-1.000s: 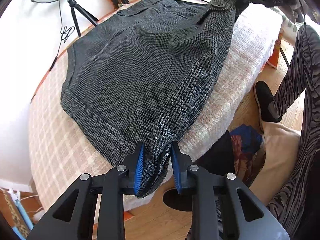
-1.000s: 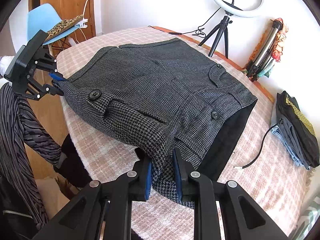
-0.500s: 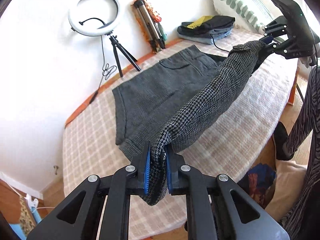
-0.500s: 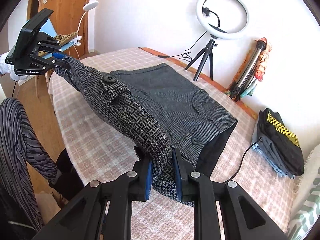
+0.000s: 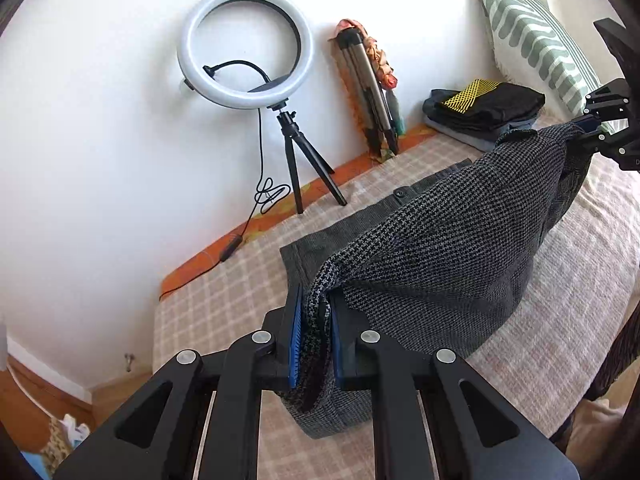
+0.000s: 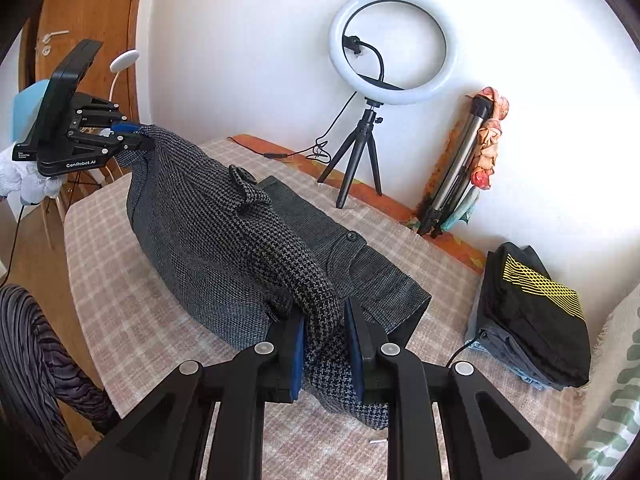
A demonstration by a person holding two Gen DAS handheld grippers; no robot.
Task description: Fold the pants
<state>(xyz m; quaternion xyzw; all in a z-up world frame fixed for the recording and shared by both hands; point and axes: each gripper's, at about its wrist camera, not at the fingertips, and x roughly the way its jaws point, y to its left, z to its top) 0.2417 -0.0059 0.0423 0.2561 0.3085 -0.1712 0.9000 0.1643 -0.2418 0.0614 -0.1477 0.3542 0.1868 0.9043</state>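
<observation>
- Left wrist view: your left gripper (image 5: 314,344) is clenched on a bunched edge of the pants (image 5: 452,248), the grey houndstooth cloth squeezed between its blue pads (image 5: 295,344).
- From that grip the cloth rises ahead and to the right in a raised ridge, ending at your right gripper (image 5: 596,128) at the far right edge, which pinches the other end.
- Below the ridge, the rest of the pants lies flat on the checked bedspread (image 5: 224,300), just ahead of your fingers.
- Further ahead, against the wall, a ring light (image 5: 245,46) stands on its tripod; to the right of it lean a folded tripod (image 5: 368,88) and a stack of folded clothes (image 5: 484,110).
- Right wrist view: your right gripper (image 6: 326,346) grips the waist end of the pants (image 6: 224,240), cloth clamped between the blue pads (image 6: 298,356) and hanging down a little past them.
- The held fold runs ahead and to the left, lifted off the bed, up to your left gripper (image 6: 130,132), which is closed on the far corner.
- The lower layer lies flat on the bedspread (image 6: 120,300) to the right of the ridge, a buttoned pocket (image 6: 352,240) facing up.
- The folded clothes (image 6: 532,312) sit to your right, apart from the pants.
</observation>
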